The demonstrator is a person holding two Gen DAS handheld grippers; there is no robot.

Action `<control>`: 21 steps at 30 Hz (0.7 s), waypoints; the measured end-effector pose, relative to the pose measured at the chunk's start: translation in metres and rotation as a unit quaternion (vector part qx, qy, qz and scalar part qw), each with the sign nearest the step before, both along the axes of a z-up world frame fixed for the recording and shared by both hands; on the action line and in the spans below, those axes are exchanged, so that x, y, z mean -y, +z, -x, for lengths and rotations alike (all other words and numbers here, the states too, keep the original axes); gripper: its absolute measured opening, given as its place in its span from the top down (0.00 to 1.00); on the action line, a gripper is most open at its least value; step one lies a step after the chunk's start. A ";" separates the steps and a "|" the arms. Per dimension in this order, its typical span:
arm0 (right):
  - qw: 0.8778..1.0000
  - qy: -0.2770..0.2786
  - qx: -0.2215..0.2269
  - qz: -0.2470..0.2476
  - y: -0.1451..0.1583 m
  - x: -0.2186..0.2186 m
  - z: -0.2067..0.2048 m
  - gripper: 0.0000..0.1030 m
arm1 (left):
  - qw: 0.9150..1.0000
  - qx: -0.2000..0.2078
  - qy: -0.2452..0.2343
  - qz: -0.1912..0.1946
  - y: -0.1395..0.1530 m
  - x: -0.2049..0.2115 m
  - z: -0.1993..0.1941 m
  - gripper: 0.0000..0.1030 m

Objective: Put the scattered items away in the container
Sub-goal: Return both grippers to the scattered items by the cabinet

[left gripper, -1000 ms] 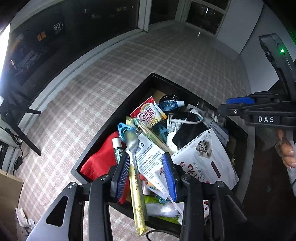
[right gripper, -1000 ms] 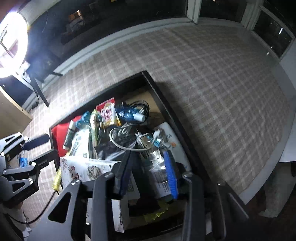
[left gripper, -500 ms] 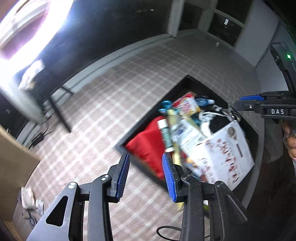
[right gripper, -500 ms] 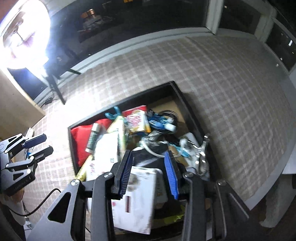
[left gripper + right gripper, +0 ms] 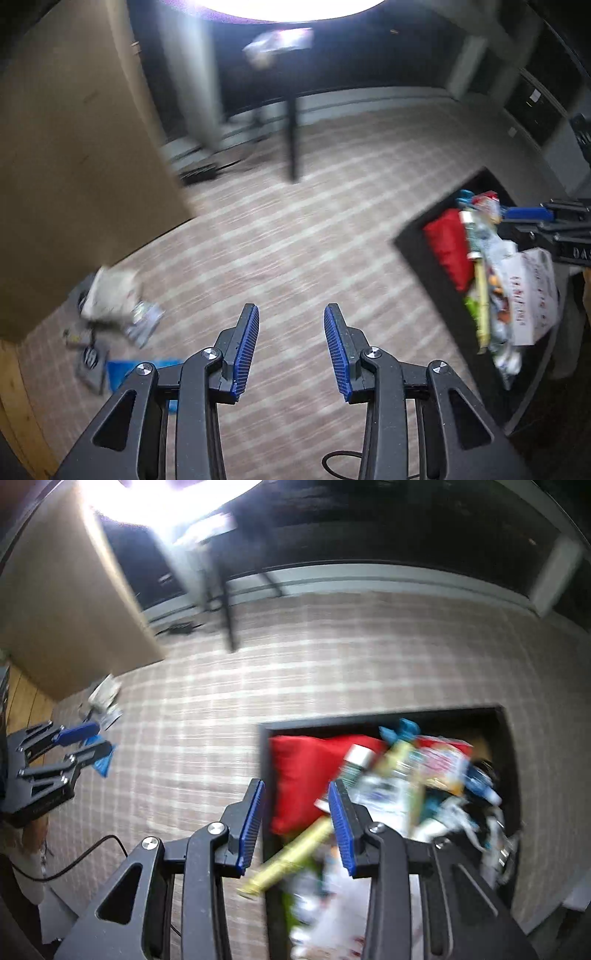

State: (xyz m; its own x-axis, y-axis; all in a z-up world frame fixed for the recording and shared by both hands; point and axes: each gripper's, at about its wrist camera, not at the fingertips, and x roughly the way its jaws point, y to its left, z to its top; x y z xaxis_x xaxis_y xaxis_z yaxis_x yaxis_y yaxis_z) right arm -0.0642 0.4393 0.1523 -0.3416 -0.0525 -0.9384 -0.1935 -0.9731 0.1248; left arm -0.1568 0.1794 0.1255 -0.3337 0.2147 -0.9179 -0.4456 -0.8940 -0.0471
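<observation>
The black container [image 5: 417, 254] sits at the right edge of the left wrist view, heaped with packets, a red cloth [image 5: 448, 251] and a white bag [image 5: 532, 299]. My left gripper [image 5: 291, 332] is open over bare checked cloth, well left of the container, nothing between its fingers. Scattered items lie further left: a white packet [image 5: 110, 295], a grey piece [image 5: 90, 363] and a blue packet [image 5: 122, 369]. My right gripper [image 5: 295, 812] is open above the container's left rim [image 5: 369, 718], near the red cloth [image 5: 306, 771]. A yellow stick [image 5: 291, 856] pokes over that rim.
A big cardboard box [image 5: 74, 155] stands at the left, close to the scattered items. A black stand leg [image 5: 291, 140] rises at the back under a bright lamp. A black cable [image 5: 74, 860] trails on the cloth near the left gripper [image 5: 85, 742].
Both grippers have swung left, away from above the full container. The left one is now over bare cloth, with the scattered items newly in view. Their openings look unchanged.
</observation>
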 end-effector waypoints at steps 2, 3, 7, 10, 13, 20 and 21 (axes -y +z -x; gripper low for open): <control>1.000 0.026 0.002 0.000 -0.005 0.023 0.016 0.66 | 1.000 0.003 0.029 0.002 -0.006 0.029 0.004 0.66; 0.999 0.037 0.003 0.000 -0.007 0.033 0.023 0.66 | 0.999 0.005 0.041 0.004 -0.009 0.042 0.006 0.66; 0.997 0.080 0.007 0.010 -0.022 0.078 0.056 0.66 | 0.995 0.011 0.097 0.016 -0.022 0.102 0.017 0.66; 0.995 0.102 0.008 0.019 -0.033 0.113 0.076 0.66 | 0.990 0.016 0.138 0.024 -0.030 0.144 0.029 0.66; 0.992 0.125 0.005 0.027 -0.040 0.153 0.096 0.66 | 0.984 0.016 0.174 0.032 -0.037 0.179 0.045 0.66; 0.987 0.158 -0.012 0.034 -0.052 0.241 0.152 0.66 | 0.968 0.015 0.249 0.024 -0.058 0.239 0.089 0.66; 0.987 0.158 -0.012 0.038 -0.056 0.251 0.160 0.66 | 0.965 0.018 0.260 0.015 -0.062 0.246 0.096 0.66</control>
